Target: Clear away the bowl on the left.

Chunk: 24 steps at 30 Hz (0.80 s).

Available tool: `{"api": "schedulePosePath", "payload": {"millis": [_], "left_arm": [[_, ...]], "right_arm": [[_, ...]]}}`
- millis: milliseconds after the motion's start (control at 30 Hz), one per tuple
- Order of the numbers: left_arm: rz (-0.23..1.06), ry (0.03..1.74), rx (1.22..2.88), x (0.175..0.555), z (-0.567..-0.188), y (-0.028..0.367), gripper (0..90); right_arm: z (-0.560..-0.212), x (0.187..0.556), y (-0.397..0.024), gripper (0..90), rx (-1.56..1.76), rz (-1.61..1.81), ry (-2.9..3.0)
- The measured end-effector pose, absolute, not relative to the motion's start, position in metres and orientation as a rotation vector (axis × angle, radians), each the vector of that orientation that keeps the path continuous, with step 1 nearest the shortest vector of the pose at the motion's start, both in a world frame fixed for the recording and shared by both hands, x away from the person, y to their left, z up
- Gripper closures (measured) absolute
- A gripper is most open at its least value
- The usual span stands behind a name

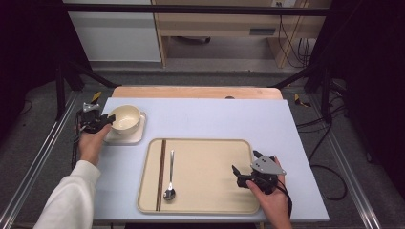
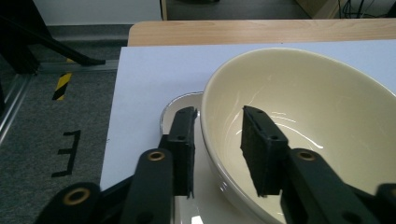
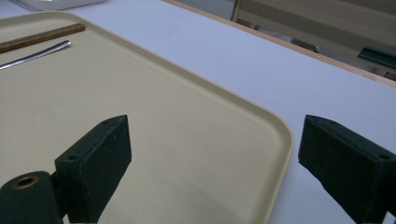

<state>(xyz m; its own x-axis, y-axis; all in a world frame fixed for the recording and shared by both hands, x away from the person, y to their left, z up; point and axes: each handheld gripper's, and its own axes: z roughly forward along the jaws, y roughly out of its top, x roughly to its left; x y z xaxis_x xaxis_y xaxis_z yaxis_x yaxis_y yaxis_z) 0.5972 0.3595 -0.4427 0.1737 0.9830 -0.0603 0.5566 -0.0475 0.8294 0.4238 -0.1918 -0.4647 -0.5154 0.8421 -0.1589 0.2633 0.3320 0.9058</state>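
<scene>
Bowl: cream, sitting upright on the small white plate, far left on the surface.
Left gripper: reaching in from the left at the bowl's left rim; in the left gripper view, straddling the rim, one jaw outside the wall, the other inside the bowl.
Left jaws: partly spread around the rim, a gap still showing on each side of the wall, not yet pinching.
Right gripper: resting low over the near right corner of the tray; in the right gripper view, bracketing the tray's rounded corner.
Right jaws: standing wide apart, gripping nothing.
Tray: beige, lying near the middle of the surface.
Spoon: lying on the tray's left part, bowl end near.
Chopsticks: dark, lying just left of the spoon, parallel to it.
</scene>
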Motion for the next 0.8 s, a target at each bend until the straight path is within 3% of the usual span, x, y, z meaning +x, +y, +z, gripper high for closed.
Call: {"api": "schedulePosePath", "payload": {"millis": [600, 800], "left_arm": [[0.654, 1.547, 1.689, 0.606, -0.441, 0.363, 82.8], [0.71, 1.5, 1.708, 0.597, -0.428, 0.356, 81.9]], "right_arm": [[-0.465, 0.426, -0.199, 10.0, 1.017, 1.207, 1.946], [-0.464, 0.426, -0.202, 10.0, 1.017, 1.209, 1.942]]}}
